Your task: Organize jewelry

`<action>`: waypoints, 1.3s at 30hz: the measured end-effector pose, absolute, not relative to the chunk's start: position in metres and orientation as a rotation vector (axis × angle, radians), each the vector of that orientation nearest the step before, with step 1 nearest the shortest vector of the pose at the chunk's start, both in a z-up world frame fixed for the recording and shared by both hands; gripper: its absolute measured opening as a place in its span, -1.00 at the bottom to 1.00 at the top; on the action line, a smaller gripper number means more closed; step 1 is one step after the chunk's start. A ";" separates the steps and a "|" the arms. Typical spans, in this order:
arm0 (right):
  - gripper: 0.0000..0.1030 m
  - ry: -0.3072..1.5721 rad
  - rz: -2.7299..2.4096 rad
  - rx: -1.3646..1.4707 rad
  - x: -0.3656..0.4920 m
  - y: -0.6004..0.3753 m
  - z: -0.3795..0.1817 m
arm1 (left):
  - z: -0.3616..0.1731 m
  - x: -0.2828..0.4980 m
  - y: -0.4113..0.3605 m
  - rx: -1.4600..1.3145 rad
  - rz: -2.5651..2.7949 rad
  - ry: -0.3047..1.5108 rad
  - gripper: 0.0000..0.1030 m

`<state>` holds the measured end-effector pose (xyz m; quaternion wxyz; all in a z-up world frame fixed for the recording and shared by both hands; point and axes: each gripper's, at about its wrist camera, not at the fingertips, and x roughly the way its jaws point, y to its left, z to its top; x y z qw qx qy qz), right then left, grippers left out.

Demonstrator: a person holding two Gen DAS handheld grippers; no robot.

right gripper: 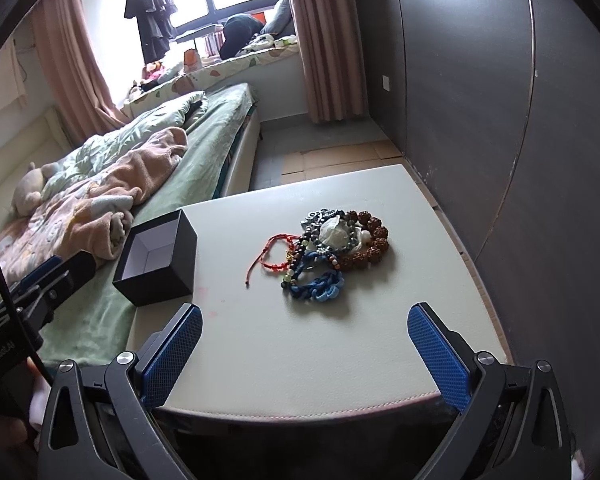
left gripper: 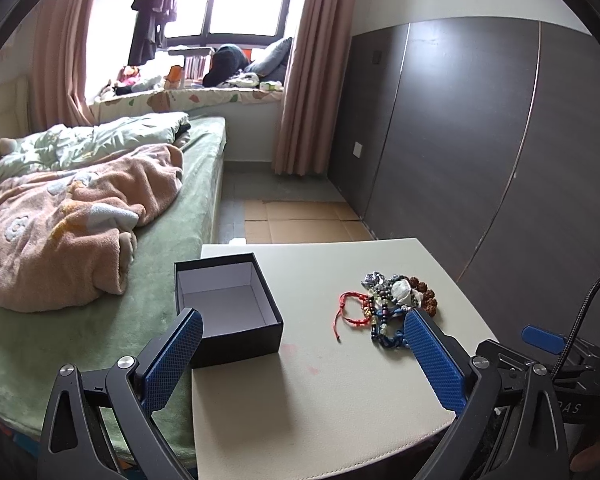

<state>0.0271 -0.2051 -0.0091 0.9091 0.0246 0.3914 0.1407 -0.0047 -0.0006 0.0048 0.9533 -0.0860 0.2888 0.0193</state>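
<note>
A pile of bracelets (right gripper: pixel 332 246) lies on the cream table top (right gripper: pixel 308 344): a red cord bracelet (right gripper: pixel 278 254), a blue chain bracelet (right gripper: pixel 320 286), brown seed beads (right gripper: pixel 374 240) and dark bead strings. The pile also shows in the left wrist view (left gripper: pixel 392 304). An open black box (left gripper: pixel 228 308) with a white inside stands empty at the table's left edge; it shows in the right wrist view too (right gripper: pixel 156 256). My left gripper (left gripper: pixel 302 324) is open, hovering between box and pile. My right gripper (right gripper: pixel 304 320) is open, in front of the pile.
A bed (left gripper: pixel 100 240) with green sheet and pink blanket adjoins the table's left side. A dark wardrobe wall (left gripper: pixel 480 140) stands to the right. Cardboard (left gripper: pixel 300 220) lies on the floor beyond the table.
</note>
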 end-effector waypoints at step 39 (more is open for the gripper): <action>0.96 1.057 0.189 0.563 0.128 -0.285 -0.061 | -0.069 0.115 -0.074 -0.237 -0.204 0.880 0.28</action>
